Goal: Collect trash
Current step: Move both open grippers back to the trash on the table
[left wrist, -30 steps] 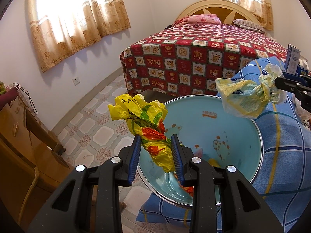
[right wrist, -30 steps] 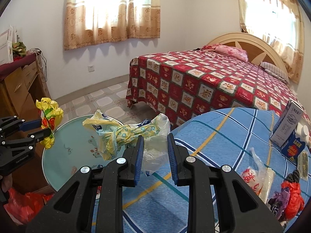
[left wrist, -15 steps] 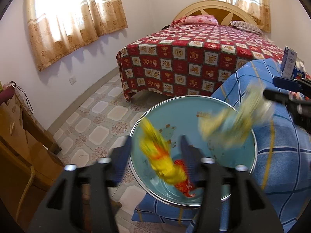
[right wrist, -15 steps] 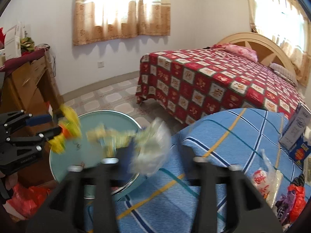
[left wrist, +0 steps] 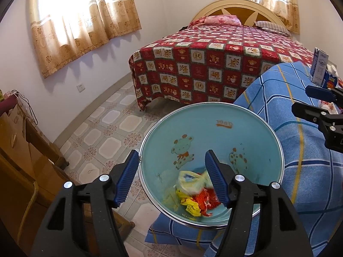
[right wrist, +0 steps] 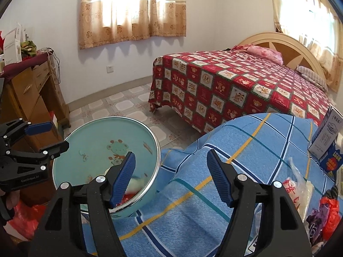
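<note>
A light blue basin [left wrist: 225, 132] with cartoon animals sits at the edge of the blue striped cloth [right wrist: 246, 150]. Crumpled yellow, red and pale wrappers [left wrist: 193, 194] lie in its bottom. My left gripper [left wrist: 171, 177] is open and empty just above the basin's near rim. My right gripper [right wrist: 171, 175] is open and empty over the cloth beside the basin [right wrist: 90, 150]; it also shows at the right edge of the left wrist view [left wrist: 317, 105]. More trash, a clear bag [right wrist: 298, 184] and red and purple scraps [right wrist: 323, 216], lies on the cloth at the right.
A blue and white carton [right wrist: 328, 143] stands on the cloth at the far right. A bed with a red checked cover [left wrist: 214, 64] stands behind. A wooden dresser [right wrist: 32, 98] is at the left, above a tiled floor [left wrist: 103, 128].
Both grippers opened and let go of their bags. The yellow and red wrapper and the pale bag fell into the basin.
</note>
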